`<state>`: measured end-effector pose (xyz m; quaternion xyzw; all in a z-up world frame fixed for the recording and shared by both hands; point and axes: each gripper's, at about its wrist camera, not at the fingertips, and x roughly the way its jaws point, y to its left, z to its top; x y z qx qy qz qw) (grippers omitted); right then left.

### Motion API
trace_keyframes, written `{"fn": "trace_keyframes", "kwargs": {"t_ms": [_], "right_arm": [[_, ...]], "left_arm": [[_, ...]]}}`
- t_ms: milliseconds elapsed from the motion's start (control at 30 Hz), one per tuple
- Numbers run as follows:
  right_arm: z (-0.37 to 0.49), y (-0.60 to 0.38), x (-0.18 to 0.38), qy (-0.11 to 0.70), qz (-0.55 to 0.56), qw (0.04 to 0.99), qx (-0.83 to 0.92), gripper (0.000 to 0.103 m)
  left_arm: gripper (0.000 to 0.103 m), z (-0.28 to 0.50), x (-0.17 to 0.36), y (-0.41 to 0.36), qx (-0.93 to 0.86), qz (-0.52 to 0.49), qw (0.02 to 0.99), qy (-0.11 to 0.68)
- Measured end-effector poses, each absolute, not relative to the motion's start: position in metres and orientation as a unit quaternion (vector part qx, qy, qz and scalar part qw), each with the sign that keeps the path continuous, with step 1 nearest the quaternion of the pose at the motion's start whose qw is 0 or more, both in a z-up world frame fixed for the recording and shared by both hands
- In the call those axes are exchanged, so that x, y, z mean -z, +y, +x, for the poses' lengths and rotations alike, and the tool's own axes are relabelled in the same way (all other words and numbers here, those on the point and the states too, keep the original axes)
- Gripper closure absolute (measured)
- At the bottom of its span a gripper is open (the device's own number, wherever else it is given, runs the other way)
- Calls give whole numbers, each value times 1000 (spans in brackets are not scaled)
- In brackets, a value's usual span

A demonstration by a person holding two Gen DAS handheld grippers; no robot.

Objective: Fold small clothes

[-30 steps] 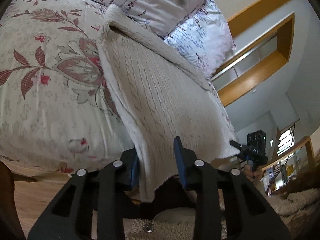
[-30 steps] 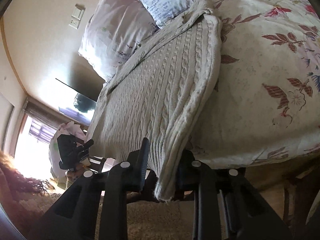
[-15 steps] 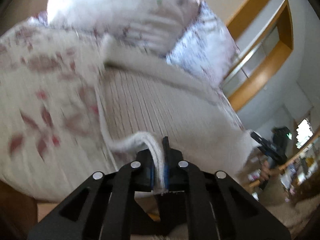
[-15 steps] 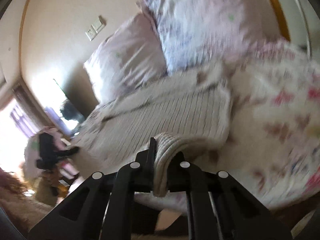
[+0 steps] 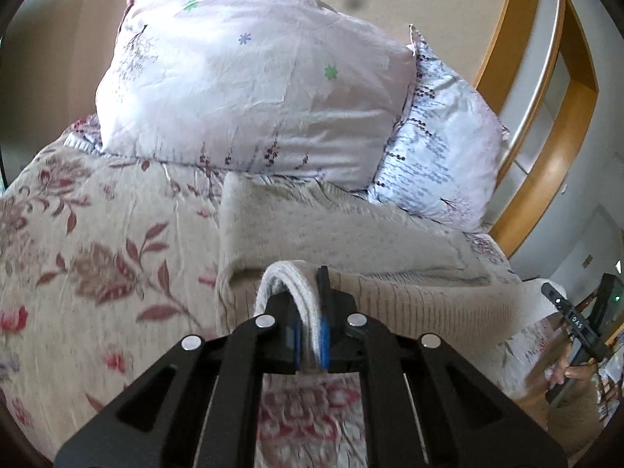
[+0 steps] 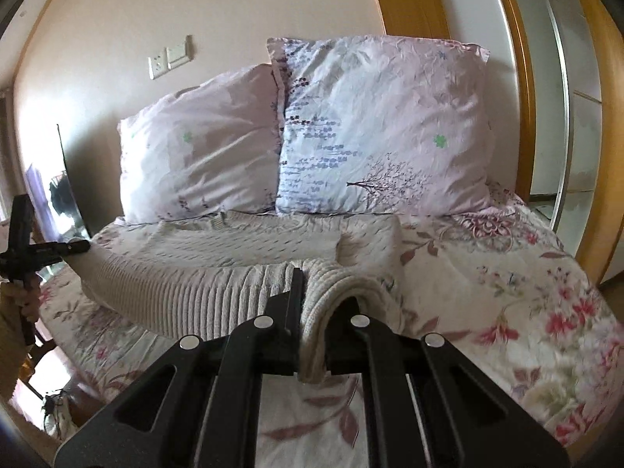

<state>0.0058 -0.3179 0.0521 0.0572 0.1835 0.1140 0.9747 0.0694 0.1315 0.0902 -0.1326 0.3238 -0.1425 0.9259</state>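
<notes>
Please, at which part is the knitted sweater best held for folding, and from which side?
Judging by its pose, the sweater is best held at its ribbed bottom hem's two corners, approached from the bed's foot. The left claw and right claw already pinch there.

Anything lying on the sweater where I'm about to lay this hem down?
Nothing visible does. Both the left gripper and right gripper clamp the sweater hem; its upper part lies bare up to the pillows.

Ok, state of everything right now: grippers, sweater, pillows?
Left gripper: shut on the sweater's hem.
Right gripper: shut on the hem too.
Sweater: on the bed, near end lifted, partly folded.
Pillows: two, propped upright against the wall.
Bedspread: spread flat, wrinkled.
</notes>
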Motion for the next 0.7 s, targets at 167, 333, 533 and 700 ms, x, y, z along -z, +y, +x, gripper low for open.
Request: {"fn": "trace_keyframes", "kwargs": {"t_ms": [167, 333, 533, 700], "right_arm": [[44, -311, -70, 179, 37, 979, -93, 95], [87, -304, -82, 177, 30, 981, -77, 95], [149, -304, -65, 223, 52, 971, -61, 95], [194, -313, -37, 288, 98, 951, -54, 95]], "left_arm": [[97, 105, -101, 127, 124, -130, 933, 311], [97, 146, -108, 120, 101, -120, 941, 299], [97, 203, -89, 116, 79, -139, 934, 320], [97, 239, -50, 115, 67, -160, 914, 367]]}}
